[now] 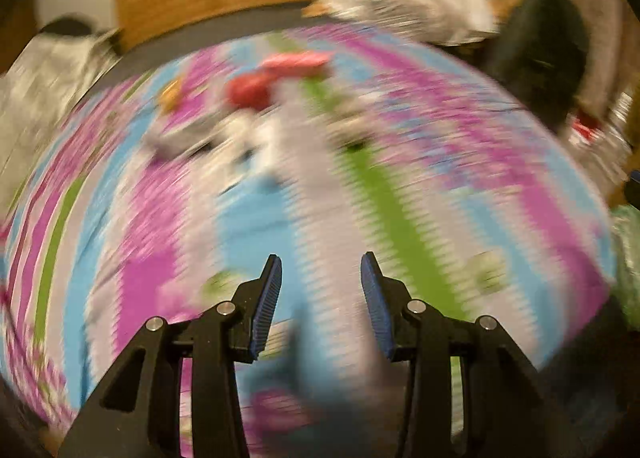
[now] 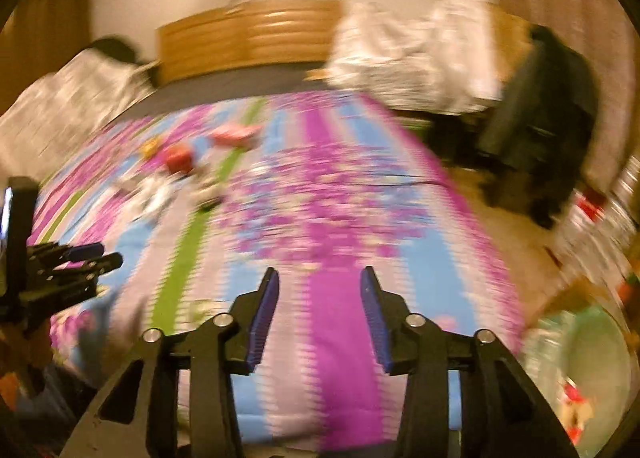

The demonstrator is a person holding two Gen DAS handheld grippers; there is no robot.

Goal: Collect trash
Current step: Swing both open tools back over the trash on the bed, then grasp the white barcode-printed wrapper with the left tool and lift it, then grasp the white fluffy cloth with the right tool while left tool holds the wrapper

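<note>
Both frames motion-blurred. Trash (image 1: 248,118) sits in a loose cluster on the far-left part of the bedspread (image 1: 400,194): a red lump, a pink flat piece, whitish crumpled bits. Judged light, soft, crushable wrappers or paper, maybe slippery film; best pinched at a raised crumple or edge, not flat on the cloth. Bedspread is soft striped fabric, so pads may snag it. Left gripper (image 1: 321,263) and right gripper (image 2: 319,278) both partly spread, nothing between the ribbed blue pads. Greenish bag (image 2: 580,358) near right.
</note>
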